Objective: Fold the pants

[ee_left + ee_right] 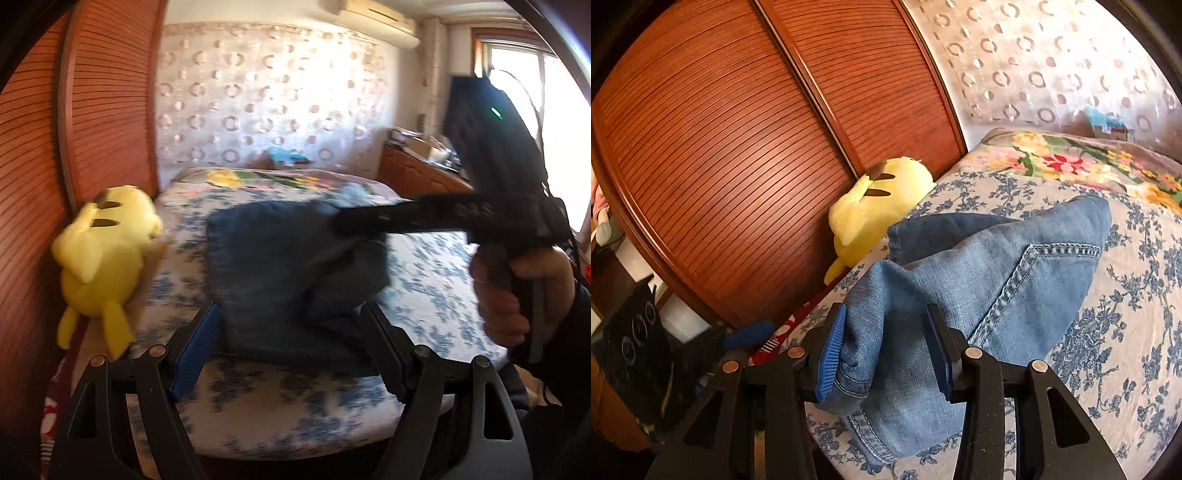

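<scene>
the jeans (979, 280) lay on the bed (1137, 332) in a thick, uneven bundle, near a yellow plush toy (875, 206). the right hand-held gripper (886, 354) stood half open around a bunched hem, its pads not pressing the cloth. the left hand-held gripper (291, 354) was wide open at the near edge and held nothing. i judge that the fold was almost done; the next move probably called for flattening the bundle.

No legible text anywhere
</scene>
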Action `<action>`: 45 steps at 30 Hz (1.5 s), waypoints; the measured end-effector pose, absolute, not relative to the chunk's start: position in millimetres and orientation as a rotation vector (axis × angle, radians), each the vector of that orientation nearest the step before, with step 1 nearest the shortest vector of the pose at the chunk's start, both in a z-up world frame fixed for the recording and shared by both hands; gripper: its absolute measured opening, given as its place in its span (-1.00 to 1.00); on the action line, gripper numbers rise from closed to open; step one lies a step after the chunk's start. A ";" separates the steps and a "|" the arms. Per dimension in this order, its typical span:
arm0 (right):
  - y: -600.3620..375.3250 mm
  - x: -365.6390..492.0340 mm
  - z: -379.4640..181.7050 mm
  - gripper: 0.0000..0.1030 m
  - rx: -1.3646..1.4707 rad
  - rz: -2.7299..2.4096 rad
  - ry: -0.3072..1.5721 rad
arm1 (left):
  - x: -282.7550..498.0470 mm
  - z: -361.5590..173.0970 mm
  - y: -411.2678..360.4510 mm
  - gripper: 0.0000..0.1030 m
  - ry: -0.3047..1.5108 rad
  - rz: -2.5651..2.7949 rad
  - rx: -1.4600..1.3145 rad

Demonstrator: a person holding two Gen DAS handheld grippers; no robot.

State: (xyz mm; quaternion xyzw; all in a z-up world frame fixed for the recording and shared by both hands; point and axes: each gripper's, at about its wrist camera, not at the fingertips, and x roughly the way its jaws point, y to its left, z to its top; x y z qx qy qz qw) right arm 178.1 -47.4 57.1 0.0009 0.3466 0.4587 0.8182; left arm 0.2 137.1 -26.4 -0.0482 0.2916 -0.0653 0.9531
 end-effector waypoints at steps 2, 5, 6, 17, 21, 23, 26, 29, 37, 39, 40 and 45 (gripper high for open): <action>-42.9 180.8 57.2 -0.14 0.003 0.983 0.742 | 11.9 -26.4 127.2 0.53 0.603 -0.143 -0.085; -49.1 181.1 59.8 -0.14 0.002 0.981 0.744 | 28.1 -26.5 118.5 0.53 0.609 -0.145 -0.066; -52.3 182.4 61.4 -0.14 0.005 0.973 0.742 | 32.6 -26.8 117.5 0.53 0.609 -0.148 -0.067; -114.4 205.5 76.2 -0.04 -0.055 0.753 0.620 | 40.5 -28.8 126.3 0.24 0.628 -0.142 -0.099; -117.8 236.7 64.8 -0.04 -0.087 0.681 0.639 | 47.5 -20.9 127.5 0.27 0.621 -0.157 -0.115; -116.5 254.8 58.2 -0.04 -0.079 0.679 0.669 | 50.6 -17.7 126.3 0.27 0.617 -0.163 -0.114; -109.2 279.4 53.1 -0.04 -0.049 0.699 0.711 | 55.3 -16.5 122.7 0.23 0.612 -0.179 -0.106; -103.1 301.7 53.2 -0.03 -0.006 0.716 0.724 | 55.8 -20.6 121.0 -0.12 0.623 -0.174 -0.095; -87.0 340.1 39.2 -0.02 0.077 0.761 0.776 | 38.9 -21.4 125.5 -0.49 0.604 -0.164 -0.105; -81.2 351.8 31.6 -0.02 0.083 0.774 0.804 | 34.0 -22.0 126.2 -0.57 0.601 -0.165 -0.111; -78.5 354.1 29.1 -0.03 0.080 0.786 0.816 | 31.5 -22.6 126.4 -0.61 0.599 -0.168 -0.115; -67.5 351.7 34.4 -0.69 0.013 0.831 0.778 | 19.9 -23.0 128.6 -0.75 0.591 -0.173 -0.146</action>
